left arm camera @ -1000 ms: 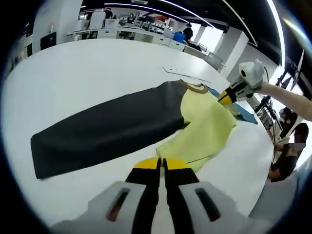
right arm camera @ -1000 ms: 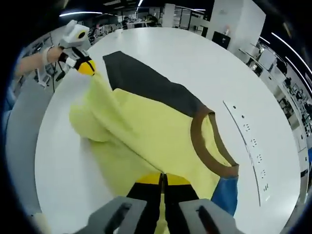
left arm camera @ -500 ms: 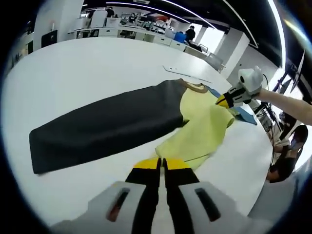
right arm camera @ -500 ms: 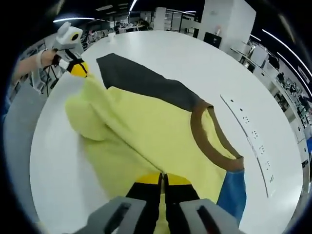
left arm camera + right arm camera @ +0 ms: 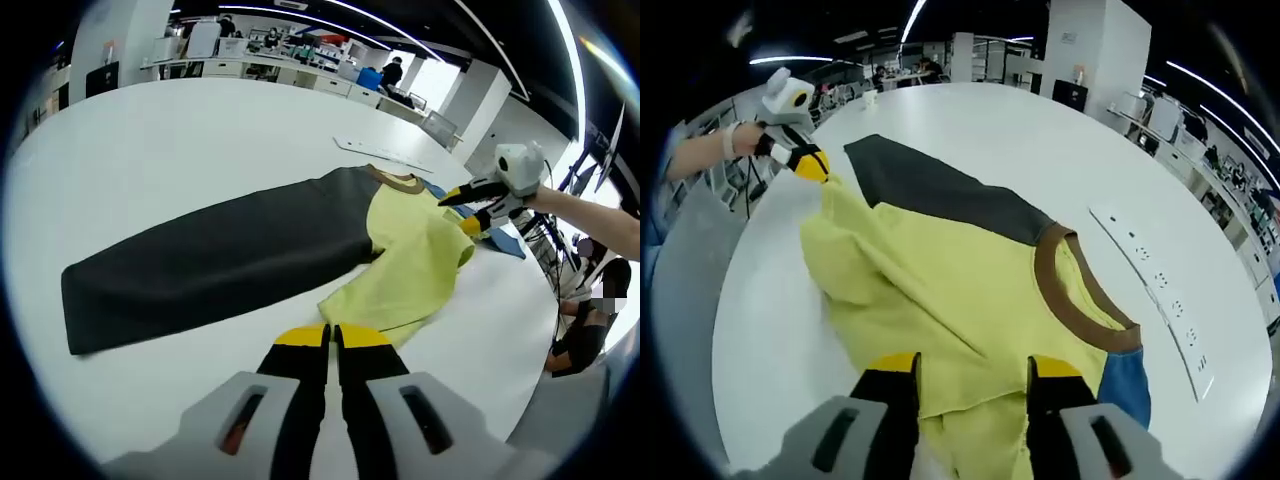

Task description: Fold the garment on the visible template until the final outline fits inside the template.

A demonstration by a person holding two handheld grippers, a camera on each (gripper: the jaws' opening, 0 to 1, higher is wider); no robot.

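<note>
Right gripper view is showing the right tongs standing wide apart, gripping nothing, with the yellow panel of the garment lying loose between and just past them on the white surface. Beyond that the brown collar is sitting next to a blue patch, and the dark half is stretching away toward the left tongs, which are pinching the far yellow corner. Left gripper view is agreeing: its own jaws are pressed together on that hem.

I can't really make out a template outline under the cloth. The white strip is lying well apart.

My take on doing this step well: the left side should be laying its corner down flat and square, smoothing out that bunched ridge, before letting go.
</note>
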